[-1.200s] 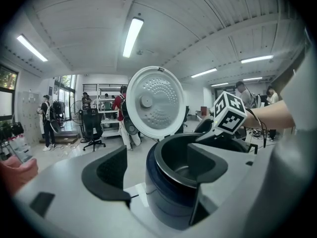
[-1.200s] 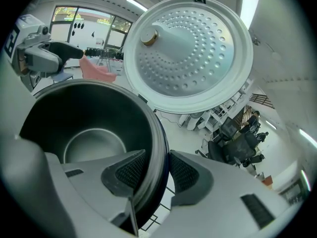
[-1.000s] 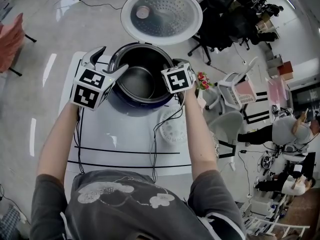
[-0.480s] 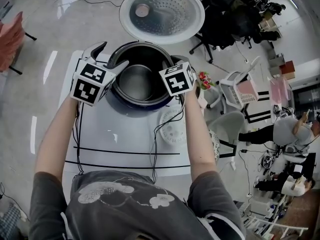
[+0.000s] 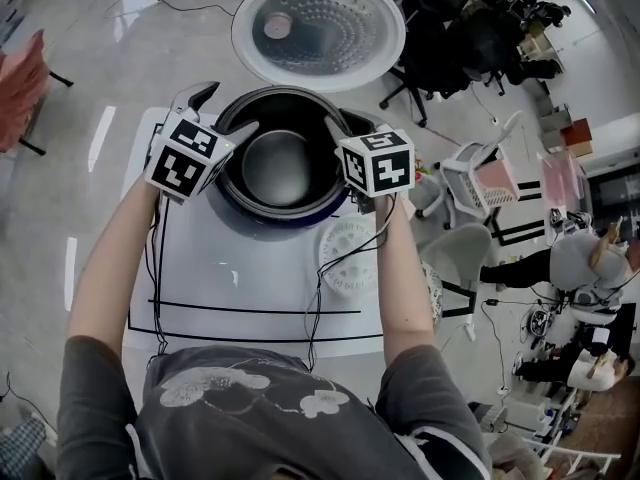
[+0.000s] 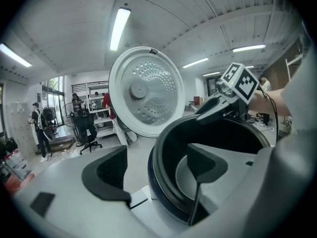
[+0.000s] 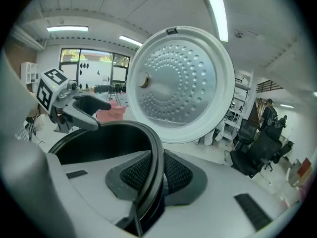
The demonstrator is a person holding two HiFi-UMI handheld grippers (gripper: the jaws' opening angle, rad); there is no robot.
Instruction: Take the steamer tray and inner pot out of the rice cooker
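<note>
The dark rice cooker (image 5: 262, 218) stands at the far end of the white table (image 5: 250, 278), its round lid (image 5: 318, 30) tipped open behind it. The black inner pot (image 5: 280, 168) sits inside. My left gripper (image 5: 225, 108) is open and straddles the pot's left rim (image 6: 158, 152), one finger inside and one outside, neither pressing on it. My right gripper (image 5: 345, 133) has just been closing, and its pads now clamp the pot's right rim (image 7: 157, 148). The white perforated steamer tray (image 5: 342, 258) lies on the table next to my right forearm.
Cables (image 5: 312, 298) run from both grippers back over the table, which carries two black lines (image 5: 250, 308). Office chairs (image 5: 470, 183) and seated people (image 5: 580, 263) fill the floor to the right. A red chair (image 5: 20, 83) stands far left.
The right gripper has risen a little and rolled, so its marker cube now faces up more. The left gripper has slid a bit closer over the pot's left rim.
</note>
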